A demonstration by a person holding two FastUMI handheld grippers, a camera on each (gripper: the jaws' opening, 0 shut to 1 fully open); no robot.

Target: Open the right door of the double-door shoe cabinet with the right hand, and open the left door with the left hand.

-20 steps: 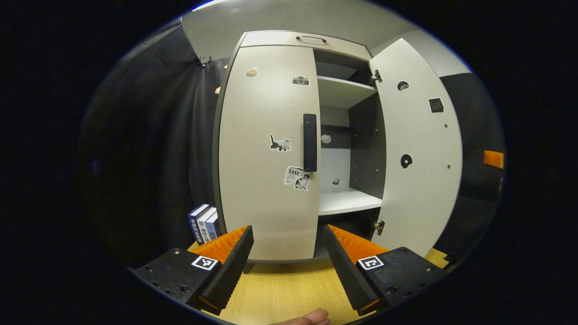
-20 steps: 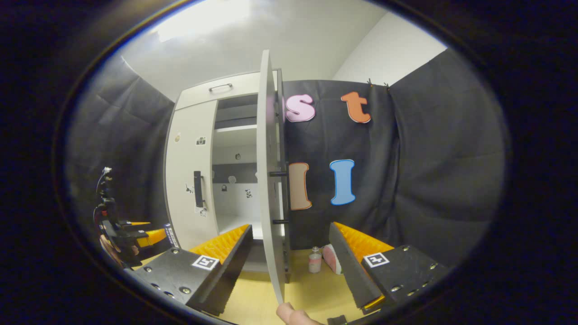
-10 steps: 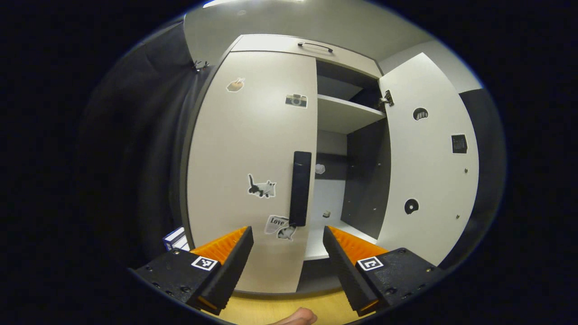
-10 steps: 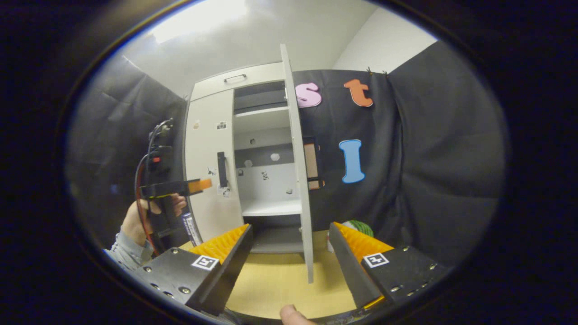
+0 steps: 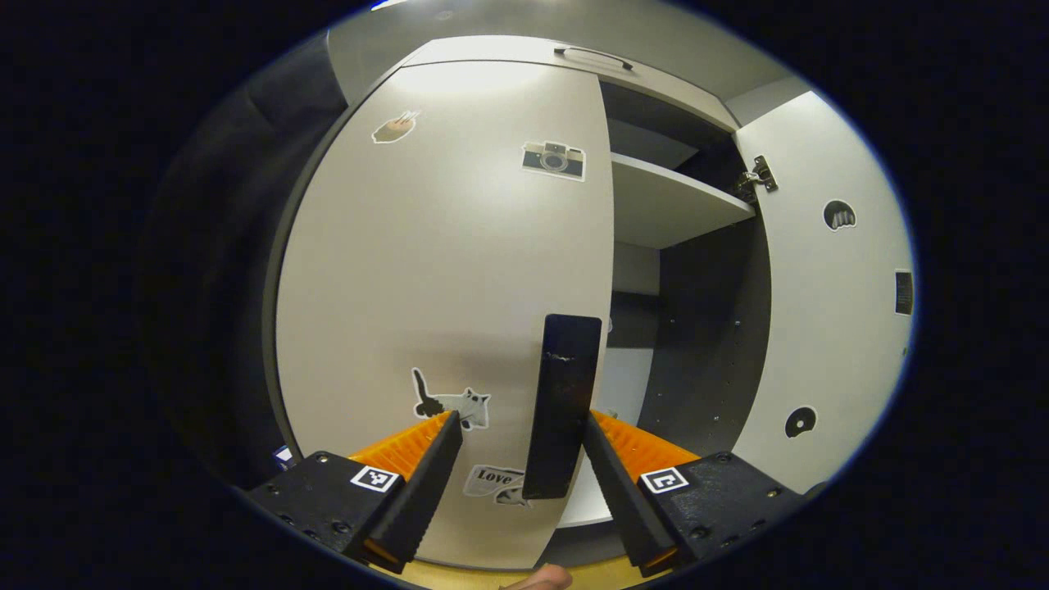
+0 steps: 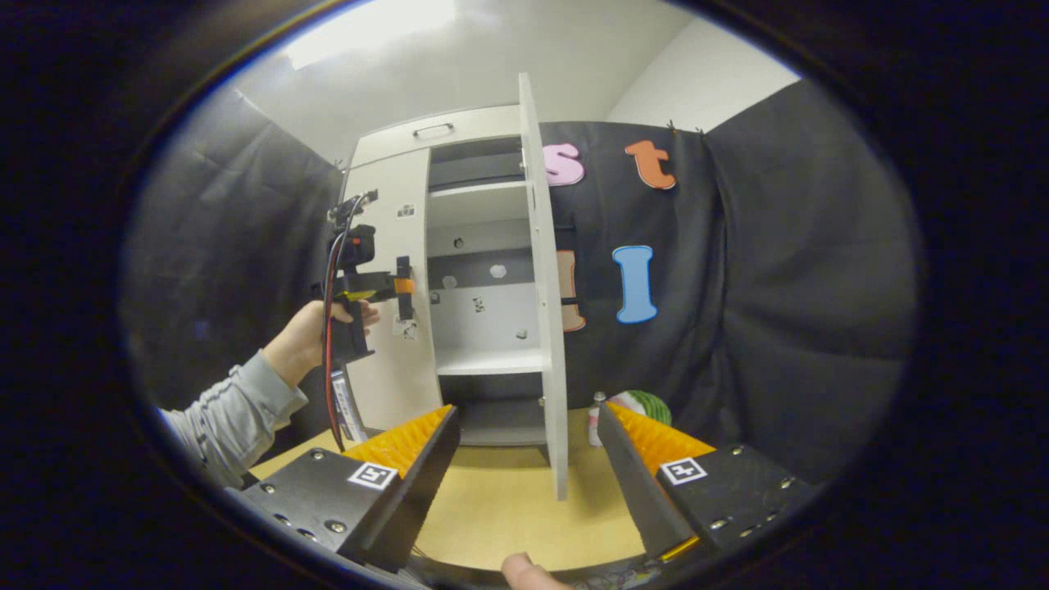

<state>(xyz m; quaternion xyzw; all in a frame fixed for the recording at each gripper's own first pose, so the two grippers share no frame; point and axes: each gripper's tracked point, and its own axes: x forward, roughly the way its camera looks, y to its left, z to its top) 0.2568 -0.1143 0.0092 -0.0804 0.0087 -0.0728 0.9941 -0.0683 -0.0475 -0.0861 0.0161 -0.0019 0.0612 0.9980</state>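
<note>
The left tongs (image 5: 520,455) stand released around the left door's handle (image 5: 562,406); the right tongs (image 6: 524,459), also released, hang before the swung-out right door (image 6: 547,328).

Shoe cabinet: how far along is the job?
Done: the right door stands swung open, right gripper backed off, jaws open. In hand: left gripper has its open jaws around the left door's handle, not yet clamped. Left: grip and pull the closed left door open.
</note>
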